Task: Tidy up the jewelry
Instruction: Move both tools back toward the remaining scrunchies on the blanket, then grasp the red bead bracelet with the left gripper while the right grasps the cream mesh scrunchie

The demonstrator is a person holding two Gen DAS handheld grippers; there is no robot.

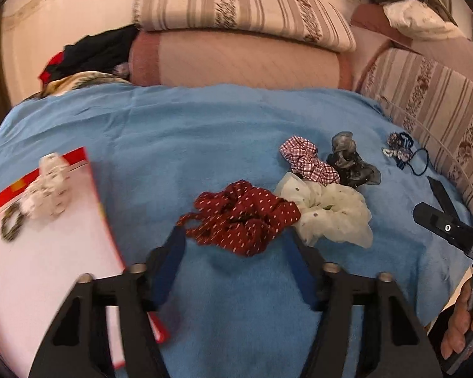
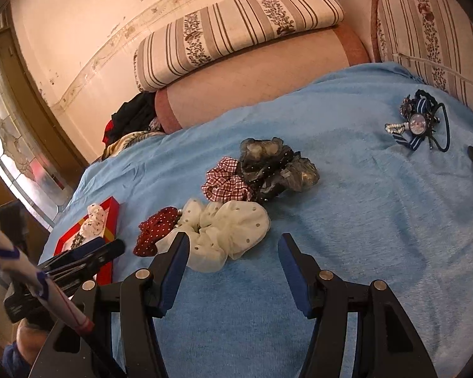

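Scrunchies and hair ties lie scattered on a blue blanket [image 1: 205, 132]. Going left to right in the left wrist view: a red-rimmed box [image 1: 88, 170] already holding a white dotted scrunchie [image 1: 49, 189] and a dark patterned band [image 1: 12, 225], then the red dotted scrunchie [image 1: 246, 217], a cream scrunchie [image 1: 334, 214], a checked one [image 1: 309, 162], a grey-black gauze one [image 1: 350, 163], and a cluster of ties and beads [image 1: 400, 149] far right.

The left gripper [image 1: 233, 249] stands spread with nothing between its pads, its tips flanking the near edge of the red dotted scrunchie — seemingly the next piece to collect. The next move calls for reaching in and pinching the fabric without snagging the touching cream one.

The right gripper [image 2: 233, 245] is likewise spread and empty, near the cream scrunchie. Only the right wrist view shows a window [image 2: 12, 145] — and a round charm among the ties.
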